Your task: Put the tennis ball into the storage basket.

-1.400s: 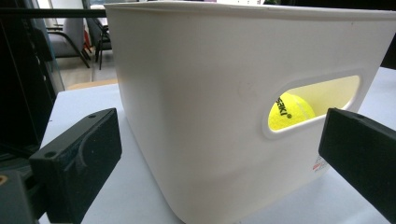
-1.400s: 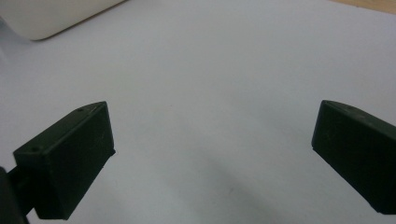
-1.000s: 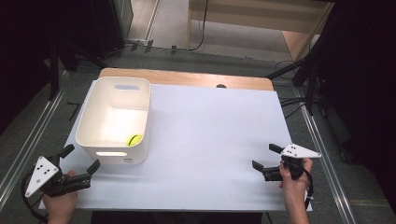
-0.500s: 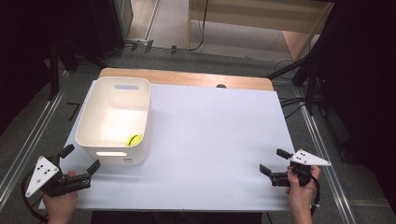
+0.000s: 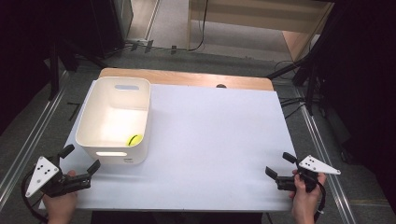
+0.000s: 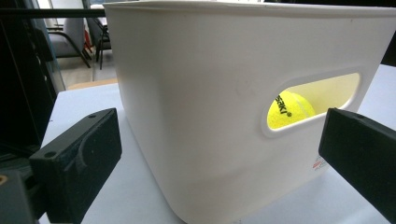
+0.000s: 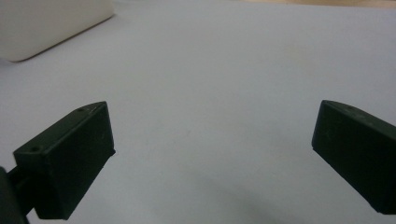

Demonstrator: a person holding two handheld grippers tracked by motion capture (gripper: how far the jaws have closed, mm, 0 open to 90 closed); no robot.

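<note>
we see the ball (image 5: pixel 135 139) in the bin (image 5: pixel 88 116), near corner, visible through the handle slot; left gripper (image 5: pixel 80 164) just beside the bin, jaws wide, empty; right gripper (image 5: pixel 276 171) well apart, jaws wide, empty. we judge lifting best by the slot rim, squarely. bin: smooth white plastic, rounded corners; ball: fuzzy yellow felt.

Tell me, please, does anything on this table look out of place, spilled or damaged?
Nothing stands out. The white bin sits upright on the table with a yellow tennis ball inside, and the left gripper and right gripper rest open, holding nothing.
</note>
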